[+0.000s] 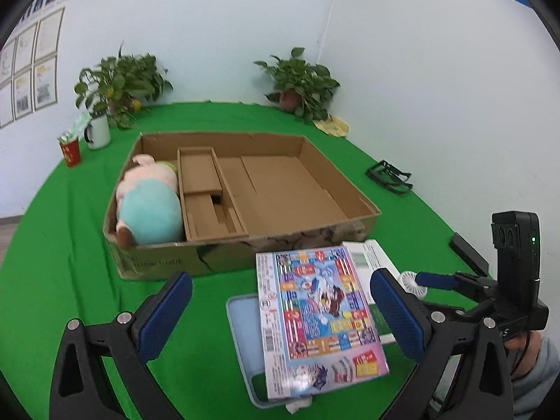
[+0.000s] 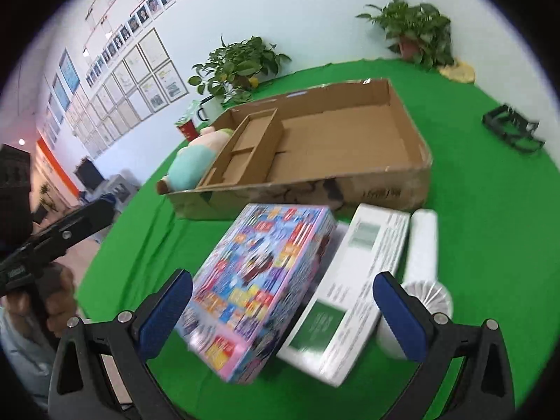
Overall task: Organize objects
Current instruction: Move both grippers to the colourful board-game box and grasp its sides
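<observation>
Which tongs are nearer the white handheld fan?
Right. The right tongs have one pad just in front of the white handheld fan; the left tongs straddle the colourful box, with the fan beyond their right pad.

Cardboard box (image 1: pixel 245 255): middle of the tabletop (image 1: pixel 70 280), dividers inside.
Plush toy (image 1: pixel 148 199): in the box's left compartment.
Puzzle box (image 1: pixel 318 318): in front of the cardboard box, tilted, resting on a flat case (image 1: pixel 245 343) and a white carton (image 2: pixel 353 294).
Handheld fan (image 2: pixel 423 269): right of the white carton, just beside it.
Two potted plants (image 1: pixel 122 87): behind the box, by the wall.
Mug (image 1: pixel 98 131) and cup (image 1: pixel 71 152): left rear of the box.
Black rack (image 1: pixel 388 176): right of the box, well apart.
</observation>
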